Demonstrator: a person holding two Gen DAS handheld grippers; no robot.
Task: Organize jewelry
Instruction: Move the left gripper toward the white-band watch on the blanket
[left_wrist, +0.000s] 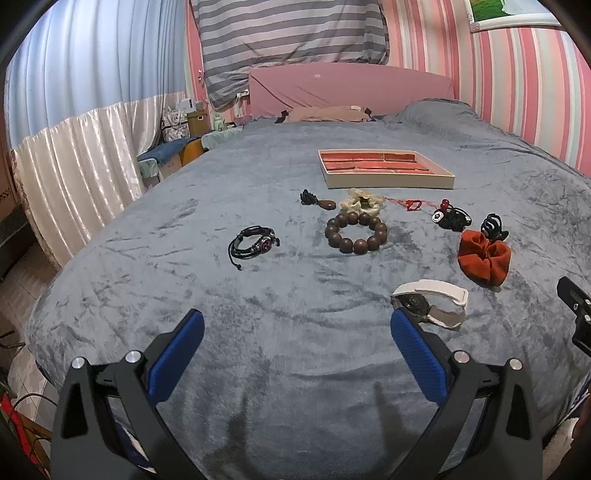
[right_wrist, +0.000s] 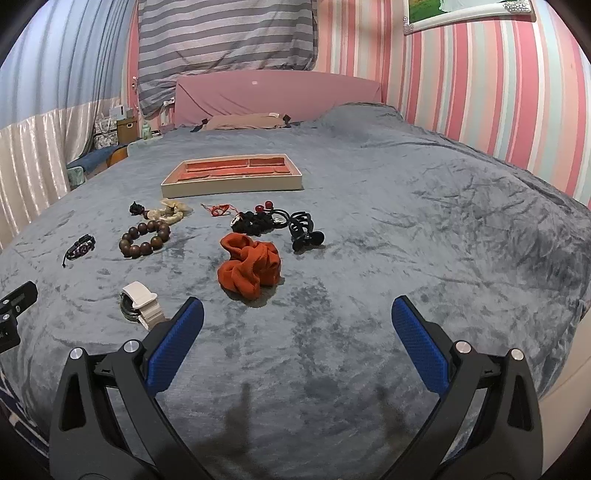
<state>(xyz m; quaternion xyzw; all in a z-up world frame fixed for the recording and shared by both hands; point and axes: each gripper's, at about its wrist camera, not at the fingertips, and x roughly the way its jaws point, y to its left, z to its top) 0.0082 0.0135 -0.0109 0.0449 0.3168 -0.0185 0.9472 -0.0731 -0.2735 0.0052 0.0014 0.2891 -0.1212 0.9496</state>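
Grey blanket (right_wrist: 406, 221) — pink headboard (right_wrist: 277, 92)

Bead bracelet (left_wrist: 356, 232), watch (left_wrist: 430, 303) and scrunchie (left_wrist: 484, 258) lie scattered before the empty red-lined tray (left_wrist: 388, 181).

On the bed (left_wrist: 184, 280) a compartmented tray (left_wrist: 388, 181) lies farthest back. Before it runs a row of small pieces; nearer lie a cord bracelet (left_wrist: 253, 242) at left, a bead bracelet (left_wrist: 355, 230) in the middle, a scrunchie (left_wrist: 484, 258) at right. A watch (left_wrist: 430, 304) lies nearest.

The left gripper's finger (left_wrist: 410, 332) hides part of the watch (left_wrist: 432, 308); tray (right_wrist: 232, 188) compartments look unclear.
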